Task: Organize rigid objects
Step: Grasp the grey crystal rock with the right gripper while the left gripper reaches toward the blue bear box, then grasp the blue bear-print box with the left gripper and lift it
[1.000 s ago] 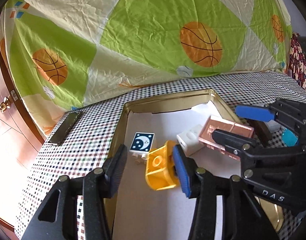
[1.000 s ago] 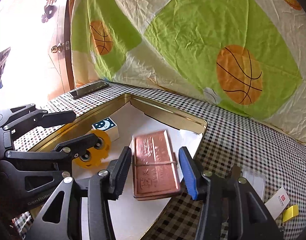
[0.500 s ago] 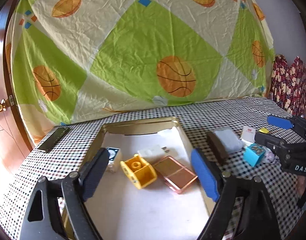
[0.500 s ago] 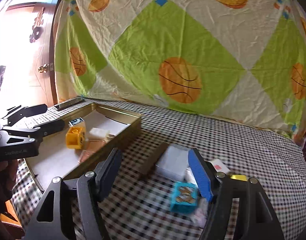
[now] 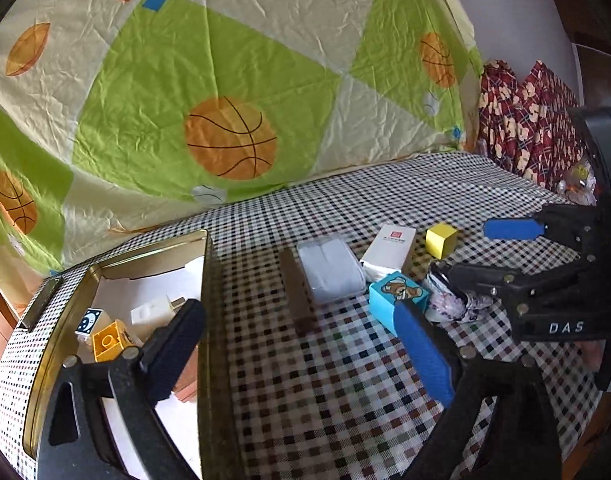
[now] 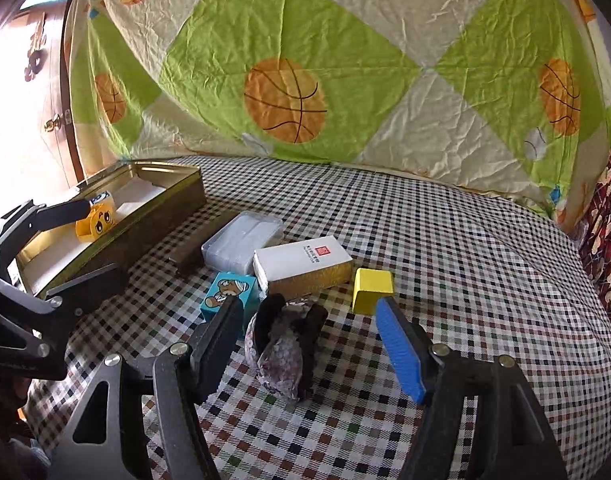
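your left gripper [image 5: 297, 348] is opening wide with nothing between its jaws, over the checked cloth [image 5: 345, 392] just right of the gold tin [image 5: 203, 280]; the yellow block [image 5: 107, 340] and moon block [image 5: 88, 320] lie in the tin beyond its left finger. your right gripper [image 6: 309, 344] stands apart, unclamped, around a dark patterned clip [image 6: 285, 344], with the bear block [image 6: 229, 294] and yellow cube [image 6: 371, 290] just ahead.

A green-and-cream quilted cloth [image 6: 345, 60] printed with orange basketballs hangs behind the desk's multicoloured checked tablecloth [image 6: 445, 240], where a plain yellow cube [image 6: 372, 290], a turquoise block with a brown bear print [image 6: 229, 292] and a gold-walled metal tin [image 6: 145, 216] sit.
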`<state>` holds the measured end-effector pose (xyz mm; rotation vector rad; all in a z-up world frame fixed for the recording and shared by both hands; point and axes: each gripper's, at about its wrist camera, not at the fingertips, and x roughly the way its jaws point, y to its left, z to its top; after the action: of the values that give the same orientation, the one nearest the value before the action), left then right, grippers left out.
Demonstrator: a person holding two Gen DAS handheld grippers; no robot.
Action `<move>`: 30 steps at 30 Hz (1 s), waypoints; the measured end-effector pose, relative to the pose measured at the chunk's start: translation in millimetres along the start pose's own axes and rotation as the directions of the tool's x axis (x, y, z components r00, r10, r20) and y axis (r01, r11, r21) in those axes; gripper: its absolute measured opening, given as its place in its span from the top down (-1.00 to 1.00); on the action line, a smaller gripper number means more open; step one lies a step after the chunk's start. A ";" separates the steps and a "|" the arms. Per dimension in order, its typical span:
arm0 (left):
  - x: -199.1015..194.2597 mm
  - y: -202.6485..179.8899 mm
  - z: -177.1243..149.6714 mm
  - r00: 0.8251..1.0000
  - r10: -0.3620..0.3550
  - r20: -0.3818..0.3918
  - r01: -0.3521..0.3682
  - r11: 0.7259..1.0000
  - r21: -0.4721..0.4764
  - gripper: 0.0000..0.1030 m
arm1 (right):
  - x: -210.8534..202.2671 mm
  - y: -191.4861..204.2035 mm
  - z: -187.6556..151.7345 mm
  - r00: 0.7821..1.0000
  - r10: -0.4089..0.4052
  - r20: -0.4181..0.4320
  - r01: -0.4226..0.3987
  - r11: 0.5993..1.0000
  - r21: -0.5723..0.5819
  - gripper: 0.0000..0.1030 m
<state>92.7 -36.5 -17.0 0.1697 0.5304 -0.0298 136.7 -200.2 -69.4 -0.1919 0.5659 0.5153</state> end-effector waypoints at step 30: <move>42.0 -46.0 15.3 0.991 -0.079 -0.106 0.084 0.995 0.049 -0.91 | 17.4 -37.2 4.5 0.995 -0.087 -0.045 0.091 0.990 0.110 0.04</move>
<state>133.2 -83.8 -32.3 0.2023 0.6411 -0.1153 170.5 -223.5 -74.1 -0.1206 0.6211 0.3926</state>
